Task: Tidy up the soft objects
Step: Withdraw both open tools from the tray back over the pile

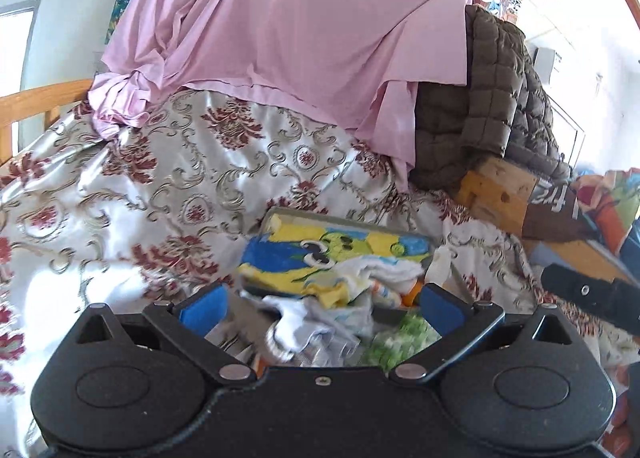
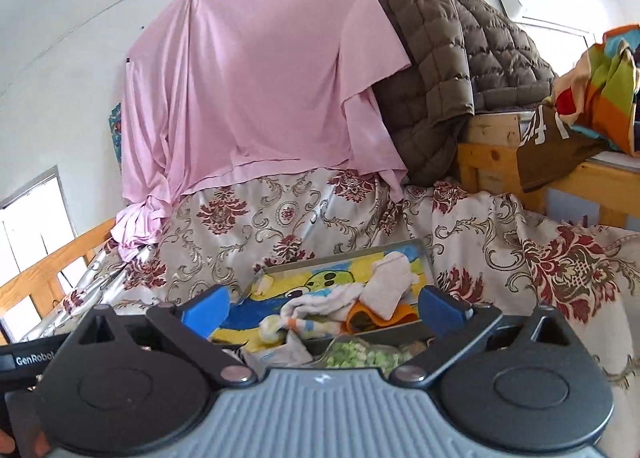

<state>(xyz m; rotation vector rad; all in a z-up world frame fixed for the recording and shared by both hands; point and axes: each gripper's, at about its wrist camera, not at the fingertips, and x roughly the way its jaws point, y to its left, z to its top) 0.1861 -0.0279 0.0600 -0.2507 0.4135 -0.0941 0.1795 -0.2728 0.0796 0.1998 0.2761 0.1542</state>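
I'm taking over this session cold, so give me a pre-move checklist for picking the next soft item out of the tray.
1. Left gripper open: ok, jaws spread, nothing between them.
2. Right gripper open: ok, empty.
3. Target visible: ok, white socks lie on the cartoon towel.
4. Tray resting on the floral bedspread: ok.
5. Items separated: not ok, socks, orange cloth and other fabrics overlap.
6. Destination for sorted items: cannot tell.
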